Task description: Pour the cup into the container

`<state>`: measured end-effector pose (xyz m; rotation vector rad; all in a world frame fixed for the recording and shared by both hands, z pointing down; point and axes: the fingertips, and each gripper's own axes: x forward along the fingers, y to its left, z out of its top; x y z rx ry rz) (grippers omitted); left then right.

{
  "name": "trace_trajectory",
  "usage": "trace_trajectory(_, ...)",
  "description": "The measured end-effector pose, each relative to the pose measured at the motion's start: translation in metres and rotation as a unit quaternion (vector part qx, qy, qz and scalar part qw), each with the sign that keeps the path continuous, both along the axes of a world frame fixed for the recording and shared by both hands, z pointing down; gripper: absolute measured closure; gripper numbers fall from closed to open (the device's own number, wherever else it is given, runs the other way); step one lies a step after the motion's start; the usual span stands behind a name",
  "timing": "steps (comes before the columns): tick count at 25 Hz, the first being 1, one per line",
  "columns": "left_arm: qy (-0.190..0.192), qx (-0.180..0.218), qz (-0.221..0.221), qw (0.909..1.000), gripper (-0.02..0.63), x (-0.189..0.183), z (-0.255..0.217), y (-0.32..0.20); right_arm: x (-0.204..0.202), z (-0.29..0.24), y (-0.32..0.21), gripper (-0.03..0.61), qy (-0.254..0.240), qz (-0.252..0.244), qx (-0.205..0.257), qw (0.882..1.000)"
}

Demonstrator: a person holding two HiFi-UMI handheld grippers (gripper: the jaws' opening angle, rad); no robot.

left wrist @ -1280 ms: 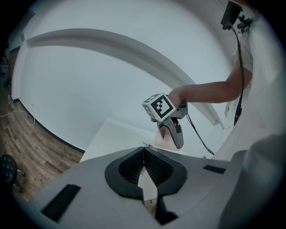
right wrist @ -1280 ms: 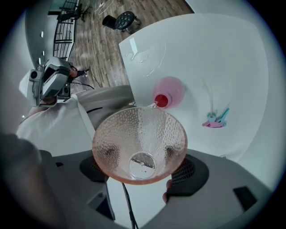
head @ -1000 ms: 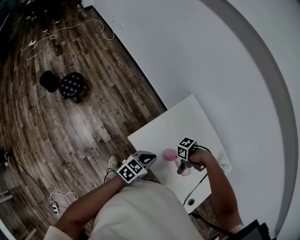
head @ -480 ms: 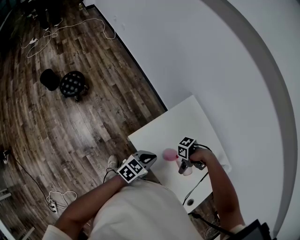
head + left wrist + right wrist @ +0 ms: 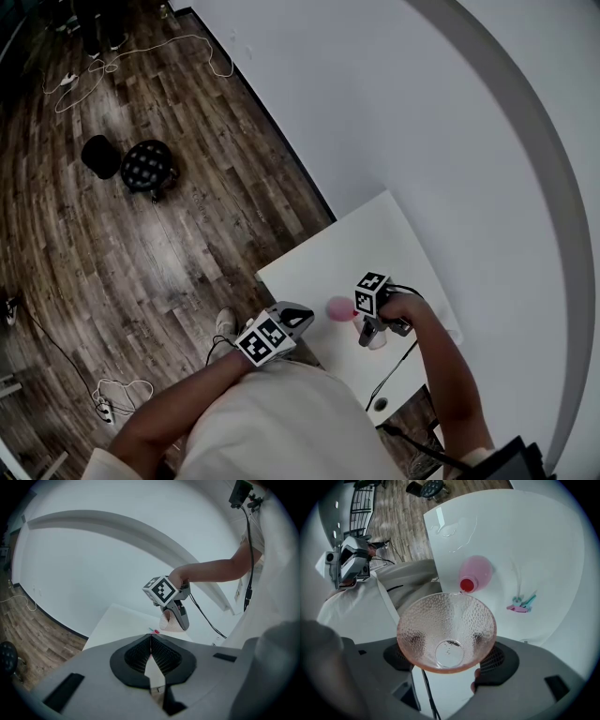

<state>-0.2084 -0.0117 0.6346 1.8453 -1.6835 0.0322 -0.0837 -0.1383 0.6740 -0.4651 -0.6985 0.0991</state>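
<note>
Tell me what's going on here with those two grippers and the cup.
A person holds a gripper in each hand at a white table. The right gripper has its jaws shut on a clear dimpled cup, tipped toward the pink container; the cup looks nearly empty. The left gripper hangs aside, jaws shut on nothing.

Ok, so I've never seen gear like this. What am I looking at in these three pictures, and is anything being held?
A person holds a two-fingered hand tool in each hand. One picture comes from a camera on the person's head, looking down; the other two cameras ride on the tools. The right gripper clamps a dimpled clear cup that looks nearly empty. The left gripper is shut on nothing. On the white table are a pink container and some small coloured bits.
</note>
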Motion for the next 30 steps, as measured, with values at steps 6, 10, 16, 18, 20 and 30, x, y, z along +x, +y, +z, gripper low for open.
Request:
trace_trajectory(6, -0.002, -0.003, 0.002, 1.0, 0.601, 0.0, 0.009, -0.002, -0.002, 0.006, -0.002, 0.209, 0.011, -0.015, 0.002, 1.0)
trace_trajectory(10, -0.002, 0.0, 0.005, 1.0, 0.601, -0.004, 0.005, -0.004, -0.009, 0.006, -0.003, 0.209, 0.018, -0.032, 0.004, 0.999)
trace_trajectory(16, -0.005, 0.001, 0.018, 0.9998, 0.601, 0.001, -0.002, -0.013, -0.004, 0.0, -0.01, 0.209, 0.036, -0.071, 0.02, 0.997)
trace_trajectory(18, -0.006, -0.001, 0.022, 0.9997, 0.601, 0.003, -0.002, -0.013, -0.003, -0.001, -0.01, 0.209, 0.039, -0.082, 0.023, 0.996)
trace_trajectory(20, -0.008, -0.002, 0.025, 0.9997, 0.601, 0.005, -0.003, -0.014, -0.003, -0.002, -0.01, 0.209, 0.041, -0.091, 0.026, 0.995)
trace_trajectory(30, -0.013, -0.008, 0.031, 0.9994, 0.601, 0.011, -0.005, -0.012, -0.012, 0.0, -0.019, 0.209, 0.035, -0.156, 0.064, 0.985)
